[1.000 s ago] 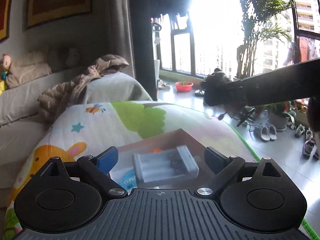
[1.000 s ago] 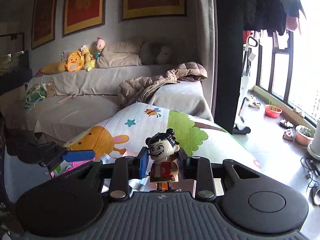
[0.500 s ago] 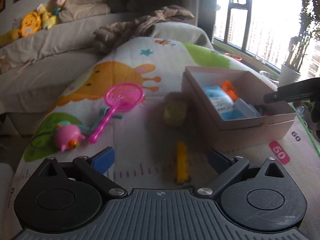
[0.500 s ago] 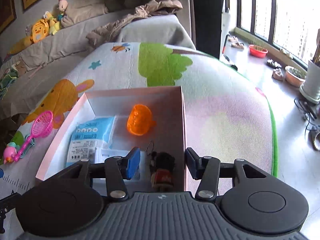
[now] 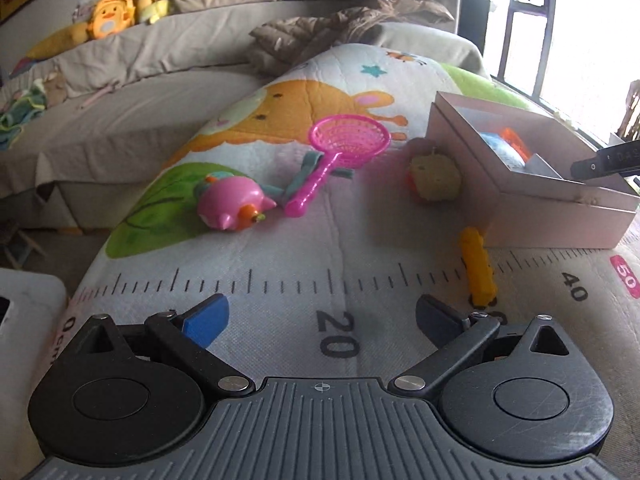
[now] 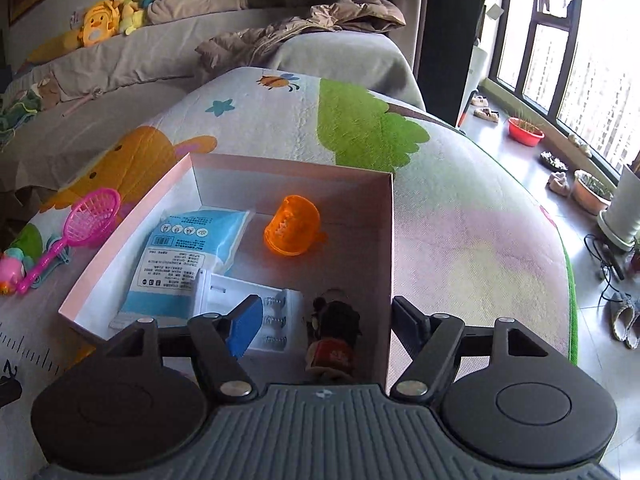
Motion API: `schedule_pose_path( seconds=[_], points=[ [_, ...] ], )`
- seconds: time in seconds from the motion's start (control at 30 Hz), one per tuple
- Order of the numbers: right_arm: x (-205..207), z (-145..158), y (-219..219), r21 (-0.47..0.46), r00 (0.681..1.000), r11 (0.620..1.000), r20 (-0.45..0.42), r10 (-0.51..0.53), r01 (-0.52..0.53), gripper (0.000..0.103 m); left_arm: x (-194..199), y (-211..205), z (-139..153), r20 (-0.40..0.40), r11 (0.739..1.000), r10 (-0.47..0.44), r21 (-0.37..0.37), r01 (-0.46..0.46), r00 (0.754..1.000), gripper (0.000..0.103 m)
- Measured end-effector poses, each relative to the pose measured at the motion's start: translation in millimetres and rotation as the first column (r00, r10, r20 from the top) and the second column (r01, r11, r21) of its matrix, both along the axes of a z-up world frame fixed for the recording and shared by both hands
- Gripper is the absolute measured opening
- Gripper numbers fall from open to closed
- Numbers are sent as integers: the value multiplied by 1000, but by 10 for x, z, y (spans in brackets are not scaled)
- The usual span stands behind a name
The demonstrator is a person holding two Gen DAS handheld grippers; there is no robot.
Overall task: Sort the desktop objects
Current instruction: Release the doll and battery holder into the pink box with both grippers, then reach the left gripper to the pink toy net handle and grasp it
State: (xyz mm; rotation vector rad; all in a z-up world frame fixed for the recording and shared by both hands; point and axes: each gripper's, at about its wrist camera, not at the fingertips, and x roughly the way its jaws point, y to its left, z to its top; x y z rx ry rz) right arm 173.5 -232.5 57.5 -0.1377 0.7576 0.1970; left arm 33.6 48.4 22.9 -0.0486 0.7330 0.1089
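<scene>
The right gripper [image 6: 324, 316] hangs over the near right corner of the pink box [image 6: 124, 232], its jaws opening, and the little figurine [image 6: 334, 336] sits between them inside the box, no longer pinched as far as the right wrist view shows; it rests close against the right wall, just right of the white battery holder [image 6: 224, 292]. To finish this release well, let the jaws clear the figurine on both sides before lifting, then draw straight up and back toward 6 o'clock so the right finger does not catch the box wall beside it. Deeper in the box, the blue packet [image 6: 192, 240] lies at 11 o'clock and the orange cup [image 6: 292, 230] at 12, both apart from the figurine. The left gripper [image 5: 320, 316] is spread wide and empty above the play mat [image 5: 280, 272]. Its nearest target looks to be the yellow toy [image 5: 478, 268] at 1 o'clock, lying just beside the box's near corner, so a grasp there has little room on the box side. The pink net [image 5: 340, 152], pink pig toy [image 5: 228, 206] and yellow plush [image 5: 436, 172] lie between 11 and 1 o'clock with open mat around them; the mat's edge falls away at 9 o'clock.
</scene>
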Motion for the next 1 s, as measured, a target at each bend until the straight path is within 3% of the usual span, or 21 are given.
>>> schedule_pose_path(
  seconds=[0.23, 0.33, 0.43, 0.47, 0.5, 0.57, 0.63, 0.73, 0.9, 1.0],
  points=[
    [-154, 311, 158, -41, 999, 999, 41, 10, -8, 71, -42, 228, -82, 20, 999, 37, -29, -36, 999, 103],
    [-323, 507, 448, -20, 993, 994, 56, 106, -105, 71, -29, 242, -114, 21, 999, 36, -34, -36, 999, 103],
    [-507, 541, 888, -68, 967, 969, 79, 243, -238, 71, -39, 272, -121, 26, 998, 36, -56, -35, 999, 103],
    [-545, 515, 1012, -80, 957, 958, 72, 281, -276, 68, -47, 285, -127, 27, 997, 39, -63, -37, 999, 103],
    [-581, 462, 1182, -92, 946, 944, 46, 322, -317, 55, -60, 291, -131, 32, 997, 42, -67, -40, 999, 103],
    [-671, 323, 1390, -94, 923, 919, -27, 383, -384, 43, -79, 297, -132, 40, 996, 49, -71, -46, 998, 103],
    [-795, 129, 1551, -88, 904, 900, -80, 420, -426, 43, -80, 311, -136, 42, 996, 51, -79, -48, 998, 103],
    [-803, -122, 1645, -84, 919, 917, -98, 382, -390, 42, -74, 310, -141, 40, 996, 51, -73, -48, 998, 103],
    [-731, -262, 1471, -10, 942, 948, -124, 313, -317, 14, -67, 307, -147, 38, 996, 50, -74, -47, 998, 103],
    [-837, -274, 1202, -2, 952, 959, -119, 283, -285, 14, -29, 290, -136, 26, 997, 49, -67, -47, 998, 103]
  ],
)
